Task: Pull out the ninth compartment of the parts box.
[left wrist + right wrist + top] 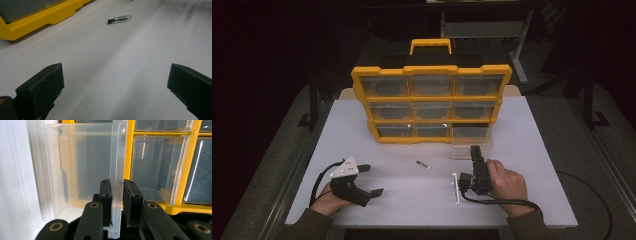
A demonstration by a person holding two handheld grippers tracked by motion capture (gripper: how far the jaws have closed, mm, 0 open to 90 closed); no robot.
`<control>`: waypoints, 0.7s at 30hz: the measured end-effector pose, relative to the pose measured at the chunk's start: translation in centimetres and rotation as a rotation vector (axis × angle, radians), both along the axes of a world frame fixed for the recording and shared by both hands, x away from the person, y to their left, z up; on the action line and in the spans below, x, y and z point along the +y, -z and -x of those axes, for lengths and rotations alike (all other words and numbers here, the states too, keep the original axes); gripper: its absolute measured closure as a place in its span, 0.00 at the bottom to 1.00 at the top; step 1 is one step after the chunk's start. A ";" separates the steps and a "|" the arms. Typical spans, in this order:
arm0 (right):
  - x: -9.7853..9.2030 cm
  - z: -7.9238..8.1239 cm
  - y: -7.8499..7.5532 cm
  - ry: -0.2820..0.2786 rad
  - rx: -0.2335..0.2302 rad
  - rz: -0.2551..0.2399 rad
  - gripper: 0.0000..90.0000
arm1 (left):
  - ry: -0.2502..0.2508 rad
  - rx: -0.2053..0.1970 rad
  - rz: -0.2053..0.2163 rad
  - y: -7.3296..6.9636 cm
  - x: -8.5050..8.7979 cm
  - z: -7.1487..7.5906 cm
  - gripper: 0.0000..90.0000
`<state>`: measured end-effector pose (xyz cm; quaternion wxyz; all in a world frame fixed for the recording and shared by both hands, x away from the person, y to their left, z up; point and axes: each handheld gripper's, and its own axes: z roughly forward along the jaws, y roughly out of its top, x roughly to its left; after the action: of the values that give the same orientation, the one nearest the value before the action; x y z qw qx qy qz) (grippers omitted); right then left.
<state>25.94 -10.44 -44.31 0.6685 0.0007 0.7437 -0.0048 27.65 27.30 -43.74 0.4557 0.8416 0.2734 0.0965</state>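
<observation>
A yellow organizer (432, 98) with clear drawers stands upright at the middle of the white table (532, 165). Its bottom right drawer (470, 146) is pulled partly out onto the table. My right gripper (475, 151) is shut on that drawer's clear front lip; in the right gripper view both pads of the right gripper (116, 192) press on the lip of the drawer (82, 165), which looks empty. My left gripper (372, 180) rests open at the table's front left. Ahead of the left gripper (115, 85) lies a small glass vial (119, 19) with a dark cap, nothing between the jaws.
The vial (423, 165) lies between the two hands, in front of the organizer (37, 22). A thin white strip (456, 188) lies just left of the right hand. A cable trails off the right gripper toward the table's right edge. Dark floor surrounds the table.
</observation>
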 end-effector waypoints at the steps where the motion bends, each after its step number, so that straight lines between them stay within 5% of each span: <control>1: 0.0 0.0 0.0 -0.001 0.001 0.000 0.85 | -0.006 0.003 0.014 0.0 -0.1 0.0 0.01; 8: -0.1 -0.1 0.0 -0.011 0.003 -0.010 0.82 | 0.000 0.002 0.003 0.1 0.0 0.0 0.01; 21: 0.0 0.0 0.1 -0.029 -0.013 -0.027 0.55 | -0.003 -0.003 0.001 0.0 0.2 0.1 0.01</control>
<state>25.93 -10.46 -44.38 0.6731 -0.0007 0.7394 0.0150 27.56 27.49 -43.73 0.4563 0.8408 0.2742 0.0985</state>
